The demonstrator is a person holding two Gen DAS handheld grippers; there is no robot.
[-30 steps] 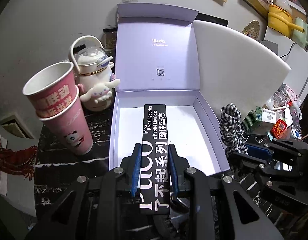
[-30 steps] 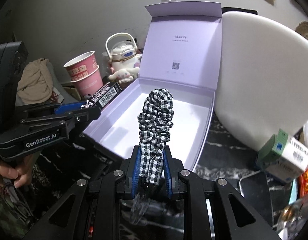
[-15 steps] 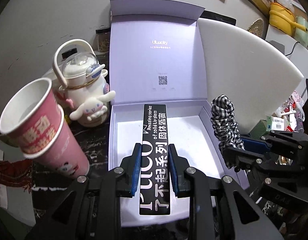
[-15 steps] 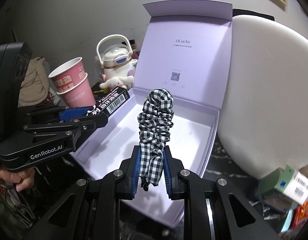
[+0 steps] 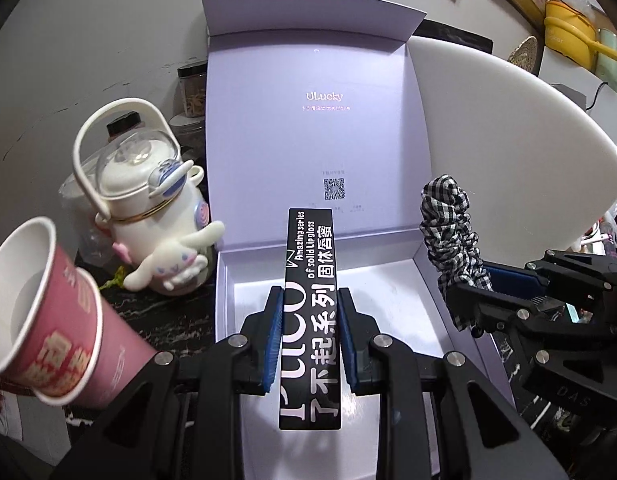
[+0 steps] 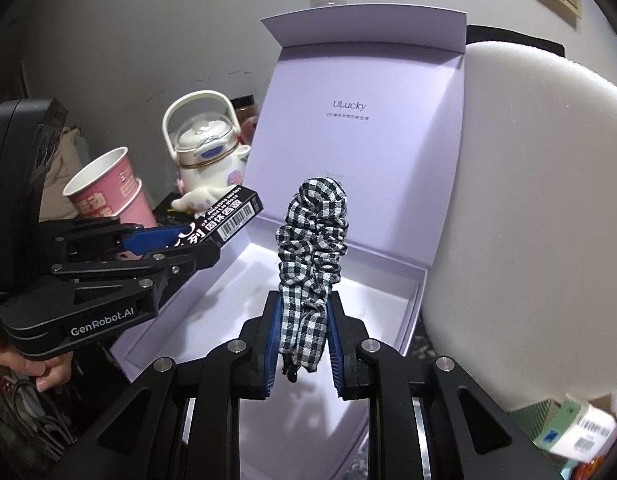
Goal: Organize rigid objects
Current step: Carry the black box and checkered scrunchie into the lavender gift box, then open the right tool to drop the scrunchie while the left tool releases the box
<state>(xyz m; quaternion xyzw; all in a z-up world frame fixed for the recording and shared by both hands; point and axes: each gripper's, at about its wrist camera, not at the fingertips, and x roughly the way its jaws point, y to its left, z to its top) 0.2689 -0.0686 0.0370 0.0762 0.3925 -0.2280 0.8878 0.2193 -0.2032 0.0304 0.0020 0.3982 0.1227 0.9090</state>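
Nearest the lens in the left wrist view, the left gripper point(image 5: 308, 336) is clamped on a long black lip gloss carton point(image 5: 310, 312), its blue pads pressing both long sides while the carton juts forward over the front of the open lavender gift box point(image 5: 224, 300). Beside it, the right gripper point(image 6: 300, 328) pinches the lower end of a black-and-white checked scrunchie-covered hair clip point(image 6: 312, 248), which stands up from the jaws above the same box. Both items hang over the tray, neither resting on its floor, and what shows of the white floor is bare, so the sorting looks barely begun: two things carried to the box, none set down yet. What seems left is lowering each piece, releasing it, and fetching the other loose items, such as the green and white small carton point(image 6: 564, 428) at the right edge. Farther back, outside the box on the left, stand stacked pink paper cups point(image 5: 48, 320) and a white cartoon-dog kettle point(image 5: 148, 216); the box lid point(image 5: 308, 120) stands upright behind.
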